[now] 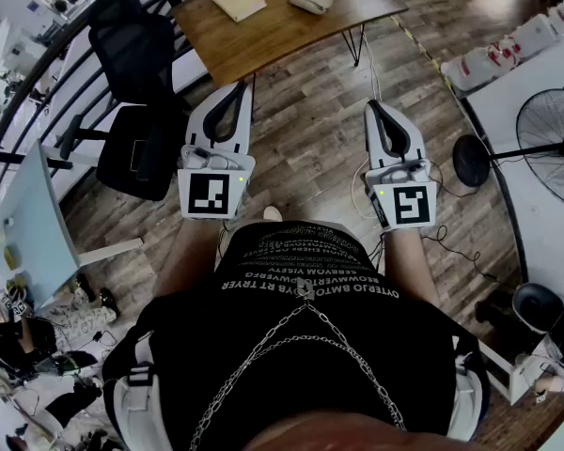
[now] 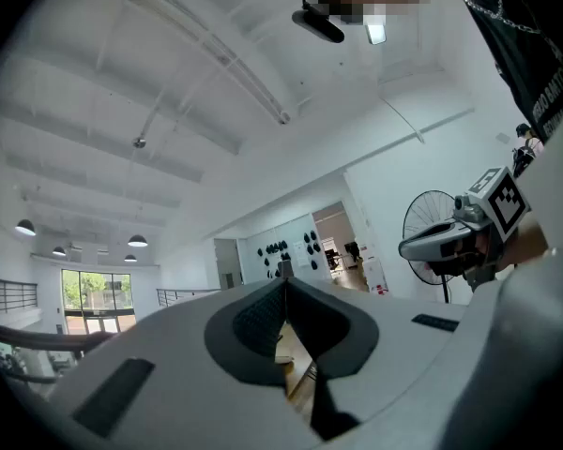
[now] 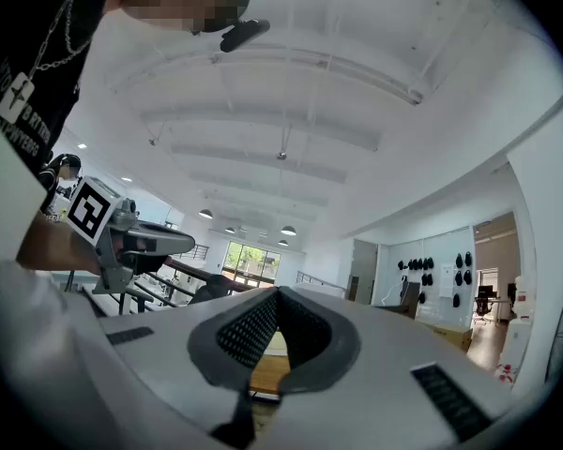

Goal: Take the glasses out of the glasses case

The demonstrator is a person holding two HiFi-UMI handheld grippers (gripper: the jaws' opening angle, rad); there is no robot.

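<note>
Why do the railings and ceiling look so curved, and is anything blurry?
Head view: a wide-angle lens bows the railing and wooden table. Left gripper view: dark rounded corners, the near left gripper slightly soft. Right gripper view: ceiling beams curve; light is even.

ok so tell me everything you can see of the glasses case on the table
The glasses case is a pale, whitish-grey, rounded oblong shell with a darker seam along its side, and it looks closed. It lies flat on the wooden table, toward the far side, just right of a tan flat object. Only the table touches it.
</note>
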